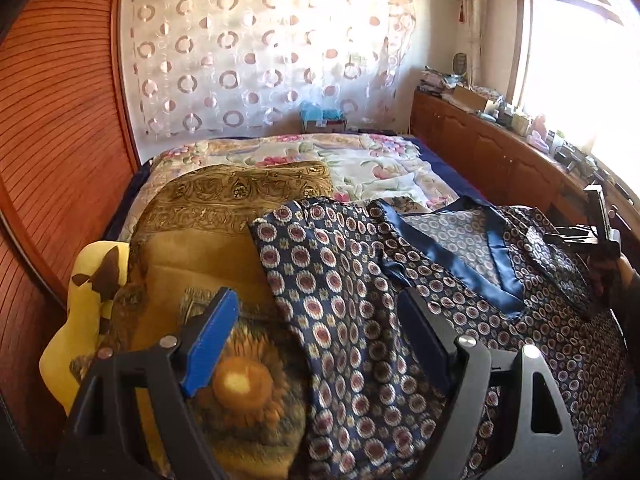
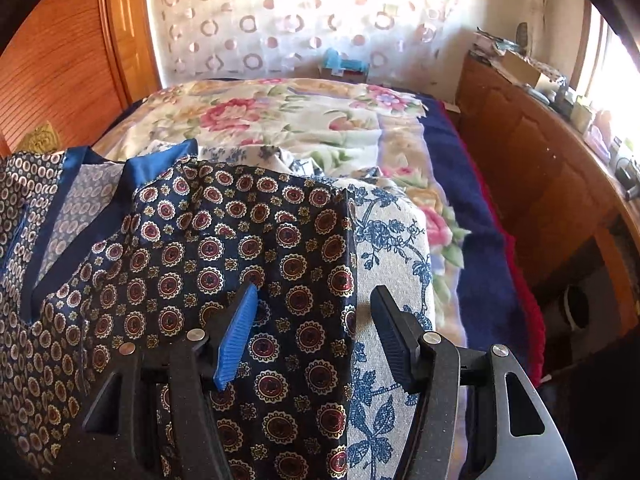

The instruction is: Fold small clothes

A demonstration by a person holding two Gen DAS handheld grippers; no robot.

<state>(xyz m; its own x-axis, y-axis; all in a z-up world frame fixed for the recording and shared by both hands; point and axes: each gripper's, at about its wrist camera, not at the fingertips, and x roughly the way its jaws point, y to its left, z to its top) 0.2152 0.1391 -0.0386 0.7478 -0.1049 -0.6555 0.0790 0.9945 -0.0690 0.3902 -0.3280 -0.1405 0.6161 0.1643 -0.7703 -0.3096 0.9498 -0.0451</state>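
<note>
**Q:** How far along is the folding?

**A:** Early, as I judge it. My left gripper (image 1: 320,340) stands wide, jaws well apart, over the left side of the patterned garment (image 1: 360,300) and grips nothing. My right gripper (image 2: 316,332) is equally wide, its blue pad above the cloth and its black pad above the blue-floral cushion (image 2: 392,248) beside the cloth's right edge. The right side seems already turned in, since that edge runs straight. The left sleeve region lies rumpled and unfolded. The crosswise folds appear not yet done.

**Q:** Where does the garment lie?

**A:** Spread on the bed, nearest me. It is draped partly over a gold cushion (image 1: 192,248) on the left and the blue-floral one on the right, with the floral bedspread (image 2: 280,120) beyond.

**Q:** How does it look?

**A:** Dark navy, glossy and thin, printed with round medallions in red and cream. A plain blue satin band (image 1: 496,256) trims a V-shaped neckline, and inside the V shows a paler, small-ringed surface. Whether that is lining or the reverse of the cloth I cannot tell. The cloth sags into soft ridges over the cushions, so I expect it to slip easily.

**Q:** Anything else near the work?

**A:** 1 yellow pillow with butterfly shapes (image 1: 88,280) at the far left, and a wooden cabinet (image 2: 520,160) along the right wall
</note>
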